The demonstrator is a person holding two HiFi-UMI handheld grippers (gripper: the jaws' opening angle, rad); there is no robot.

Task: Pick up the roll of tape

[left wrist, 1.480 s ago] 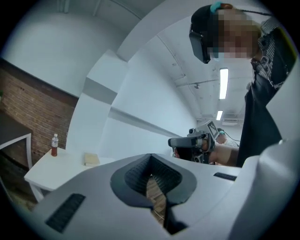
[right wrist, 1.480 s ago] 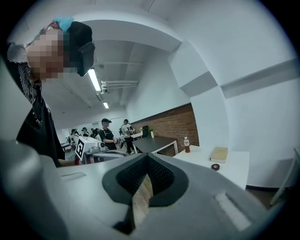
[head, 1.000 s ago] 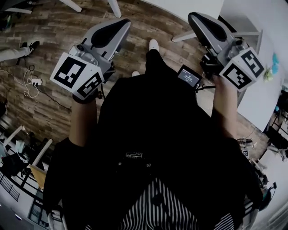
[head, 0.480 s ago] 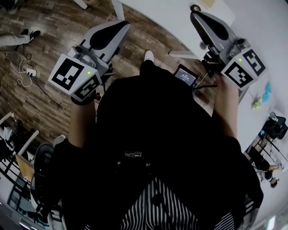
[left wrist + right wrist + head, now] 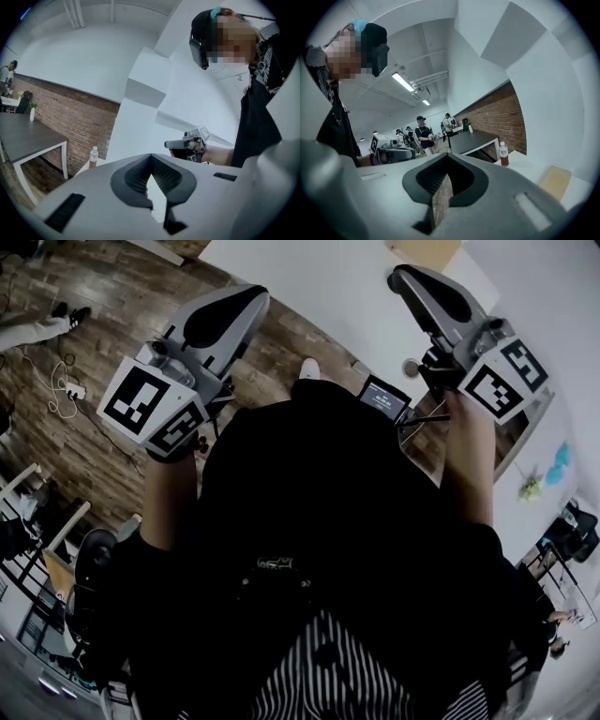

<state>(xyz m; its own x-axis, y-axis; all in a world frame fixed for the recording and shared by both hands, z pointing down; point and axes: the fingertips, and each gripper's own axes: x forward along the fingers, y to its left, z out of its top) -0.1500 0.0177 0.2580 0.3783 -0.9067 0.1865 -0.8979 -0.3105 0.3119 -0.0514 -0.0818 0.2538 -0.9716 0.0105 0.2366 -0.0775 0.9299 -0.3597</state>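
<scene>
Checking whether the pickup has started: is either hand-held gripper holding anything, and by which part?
Nothing is held. The left hand-held gripper and the right hand-held gripper both have jaws shut with nothing between them.

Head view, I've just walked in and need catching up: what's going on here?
A person holds the left gripper and right gripper out in front, near a white table. Both have their fingers together with nothing between them. No roll of tape shows in any view, so the pickup has not started.
</scene>
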